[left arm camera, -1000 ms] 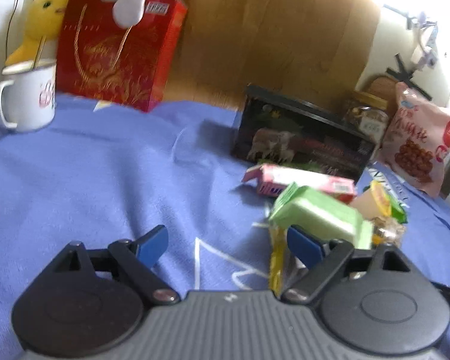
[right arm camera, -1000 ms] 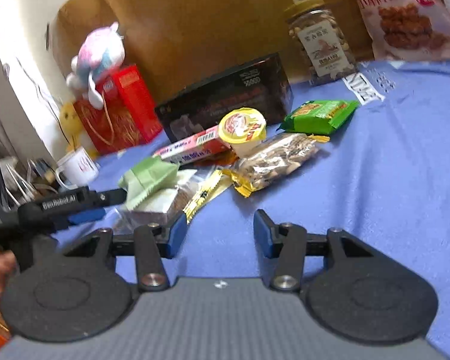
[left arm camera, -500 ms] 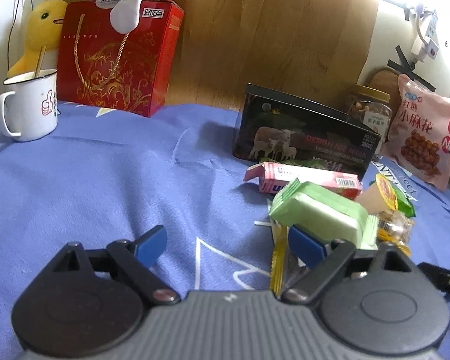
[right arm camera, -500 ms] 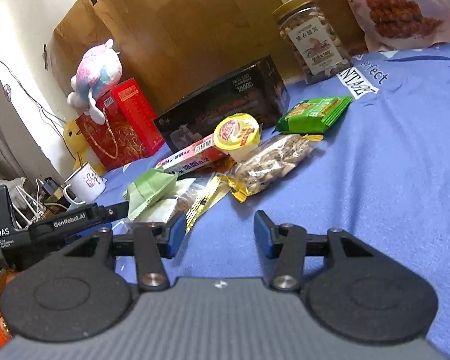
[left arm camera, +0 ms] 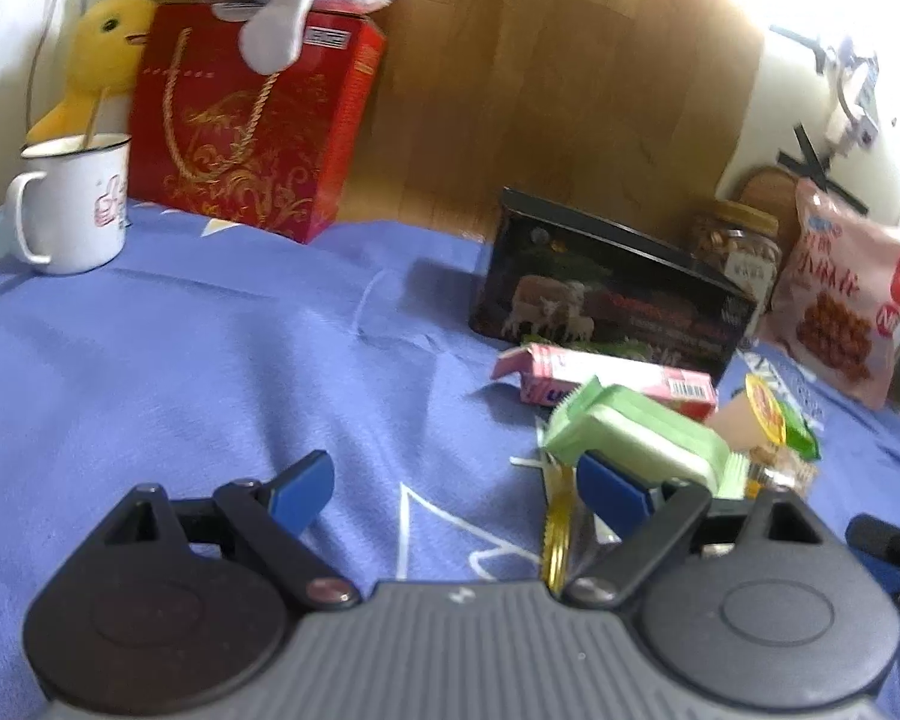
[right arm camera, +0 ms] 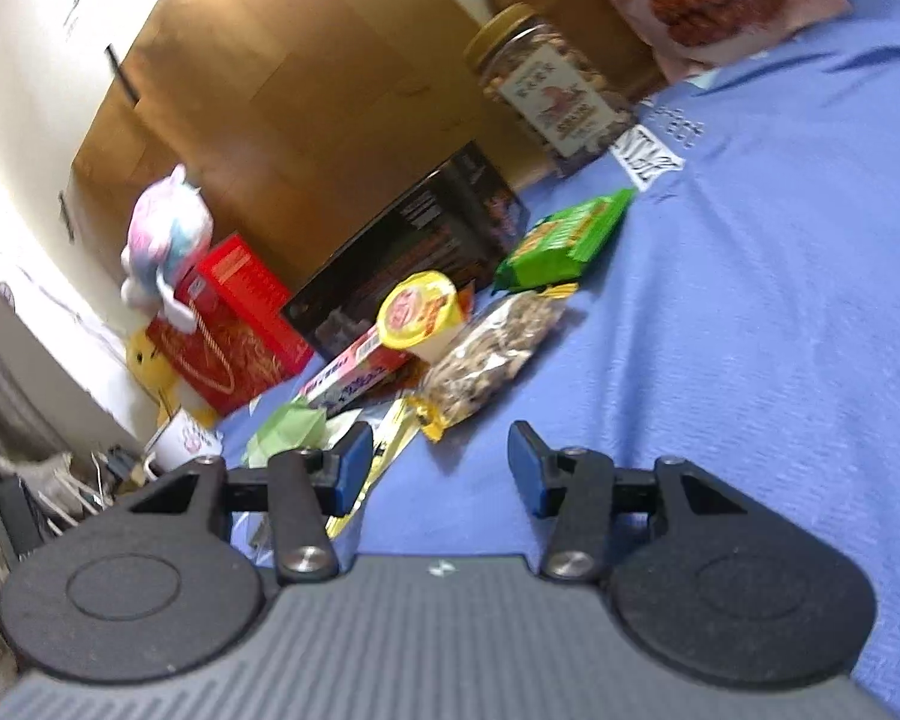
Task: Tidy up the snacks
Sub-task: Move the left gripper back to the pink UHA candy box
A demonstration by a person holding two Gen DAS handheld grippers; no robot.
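Note:
A pile of snacks lies on the blue cloth [left arm camera: 210, 360]. In the left wrist view my left gripper [left arm camera: 456, 483] hovers open over bare cloth, its right finger just in front of a light green packet [left arm camera: 636, 438]. Behind that packet are a pink box [left arm camera: 606, 381] and a yellow-lidded cup [left arm camera: 759, 414]. My right gripper [right arm camera: 438, 468] is open and holds nothing. It is tilted, short of a clear bag of seeds [right arm camera: 492, 354], the yellow-lidded cup [right arm camera: 417, 315], a bright green packet [right arm camera: 564, 237] and the pink box [right arm camera: 354, 372].
A black box [left arm camera: 606, 300], a nut jar [left arm camera: 738, 246] and a pink snack bag [left arm camera: 840, 306] stand at the back right. A red gift box [left arm camera: 246, 126] with a plush toy on top and a white mug [left arm camera: 72, 204] stand at the back left.
The right wrist view has rolled, so the table now slopes across it, and the gripper has shifted a little. The left gripper has stayed put. Both jaws are unchanged.

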